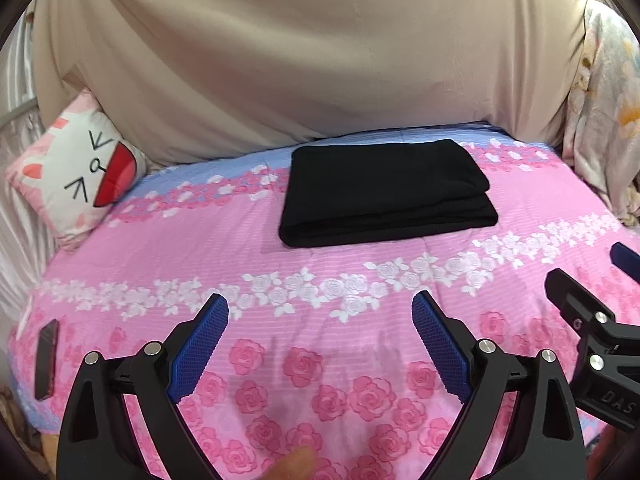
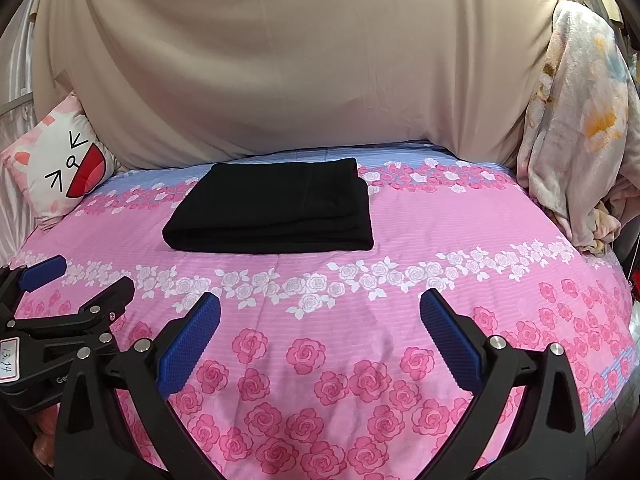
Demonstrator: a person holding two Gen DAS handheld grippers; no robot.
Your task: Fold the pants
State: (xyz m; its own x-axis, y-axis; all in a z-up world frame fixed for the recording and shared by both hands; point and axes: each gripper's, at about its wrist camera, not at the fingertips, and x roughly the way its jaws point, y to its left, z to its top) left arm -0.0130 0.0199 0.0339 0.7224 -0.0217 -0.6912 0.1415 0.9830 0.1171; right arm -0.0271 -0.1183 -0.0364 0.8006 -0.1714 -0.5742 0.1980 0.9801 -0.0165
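The black pants (image 1: 386,192) lie folded into a neat rectangle on the far half of the pink rose bedspread (image 1: 304,264); they also show in the right wrist view (image 2: 272,210). My left gripper (image 1: 320,308) is open and empty, well short of the pants above the near part of the bed. My right gripper (image 2: 320,308) is open and empty too, beside the left one. The right gripper shows at the right edge of the left wrist view (image 1: 600,280), the left gripper at the left edge of the right wrist view (image 2: 80,276).
A cat-face pillow (image 1: 76,168) leans at the far left. A beige sheet (image 1: 304,52) hangs behind the bed. A flowered blanket (image 2: 576,128) is piled at the far right. A dark phone (image 1: 46,360) lies at the bed's left edge.
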